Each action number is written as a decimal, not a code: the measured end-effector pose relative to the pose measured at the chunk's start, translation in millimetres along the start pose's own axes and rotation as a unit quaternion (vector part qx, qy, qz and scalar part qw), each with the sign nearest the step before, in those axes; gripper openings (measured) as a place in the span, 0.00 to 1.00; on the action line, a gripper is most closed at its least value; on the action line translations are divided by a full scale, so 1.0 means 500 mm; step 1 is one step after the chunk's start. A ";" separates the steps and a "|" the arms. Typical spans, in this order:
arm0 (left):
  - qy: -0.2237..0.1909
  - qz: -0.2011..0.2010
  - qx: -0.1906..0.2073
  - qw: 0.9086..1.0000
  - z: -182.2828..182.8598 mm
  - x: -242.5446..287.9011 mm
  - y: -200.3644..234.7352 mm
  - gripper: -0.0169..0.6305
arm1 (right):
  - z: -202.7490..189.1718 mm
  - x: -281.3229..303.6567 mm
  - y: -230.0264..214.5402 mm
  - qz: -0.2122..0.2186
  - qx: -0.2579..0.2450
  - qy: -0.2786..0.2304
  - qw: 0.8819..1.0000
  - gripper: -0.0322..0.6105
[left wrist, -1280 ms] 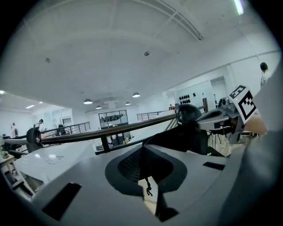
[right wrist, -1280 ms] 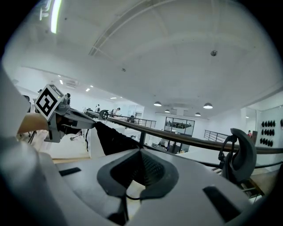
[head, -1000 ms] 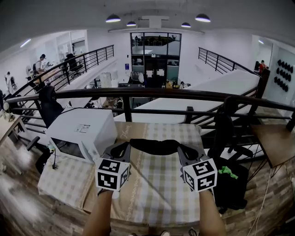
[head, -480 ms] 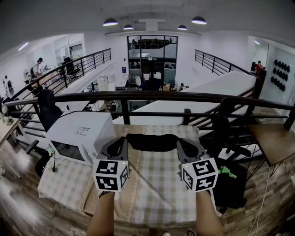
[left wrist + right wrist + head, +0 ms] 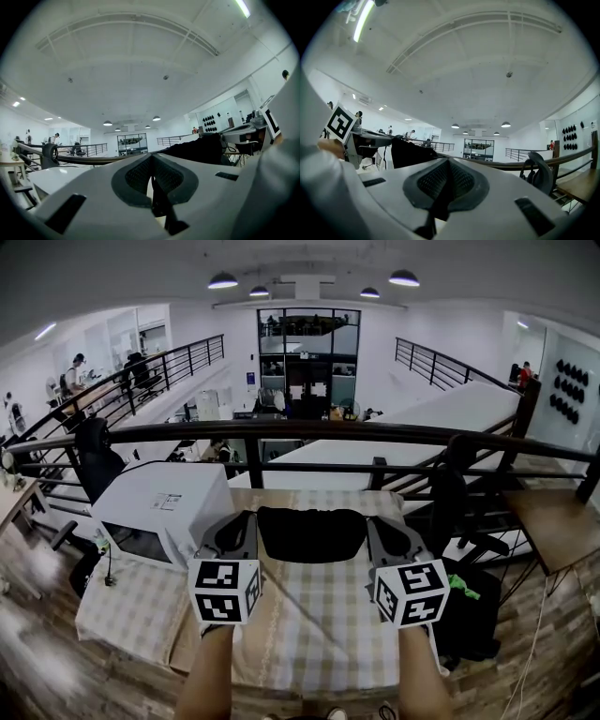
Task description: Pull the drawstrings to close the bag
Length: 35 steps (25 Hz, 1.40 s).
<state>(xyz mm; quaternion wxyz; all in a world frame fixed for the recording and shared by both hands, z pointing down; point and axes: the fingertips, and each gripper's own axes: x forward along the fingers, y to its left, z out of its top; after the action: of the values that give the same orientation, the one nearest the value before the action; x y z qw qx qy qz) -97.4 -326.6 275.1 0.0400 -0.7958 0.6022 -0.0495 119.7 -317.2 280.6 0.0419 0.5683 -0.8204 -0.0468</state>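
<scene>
A black drawstring bag [image 5: 311,533] hangs between my two grippers above the checked table [image 5: 309,634]. The left gripper [image 5: 246,521] is at the bag's left edge and the right gripper [image 5: 380,524] at its right edge. In the left gripper view the left gripper [image 5: 151,161] is shut on a black drawstring [image 5: 158,199] running down between its pads, with the bag [image 5: 197,147] off to the right. In the right gripper view the right gripper [image 5: 449,164] is likewise shut on a black drawstring [image 5: 436,208], with the bag [image 5: 410,152] at the left.
A white box-shaped appliance [image 5: 164,507] stands on the table's left part, close to the left gripper. A dark railing [image 5: 300,432] runs behind the table. To the right of the table stands a black chair [image 5: 469,606] with something green on it.
Both grippers have tilted up and lifted the bag. Its outline went from a wide, thin strip to a shorter, taller shape hanging between them.
</scene>
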 end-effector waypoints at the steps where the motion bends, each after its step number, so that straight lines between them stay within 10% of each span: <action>1: 0.002 0.001 -0.001 1.000 -0.003 0.000 0.003 0.07 | 0.000 0.000 -0.001 -0.002 -0.001 0.000 1.000 0.08; 35: 0.056 0.035 -0.024 0.998 -0.093 -0.017 0.080 0.07 | -0.075 -0.018 -0.099 -0.068 0.053 0.025 0.996 0.08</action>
<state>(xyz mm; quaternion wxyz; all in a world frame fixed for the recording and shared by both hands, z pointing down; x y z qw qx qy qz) -143.5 -329.6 316.2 -0.0110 -0.7706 0.6323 -0.0784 173.6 -327.0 311.7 0.0289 0.6250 -0.7800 0.0084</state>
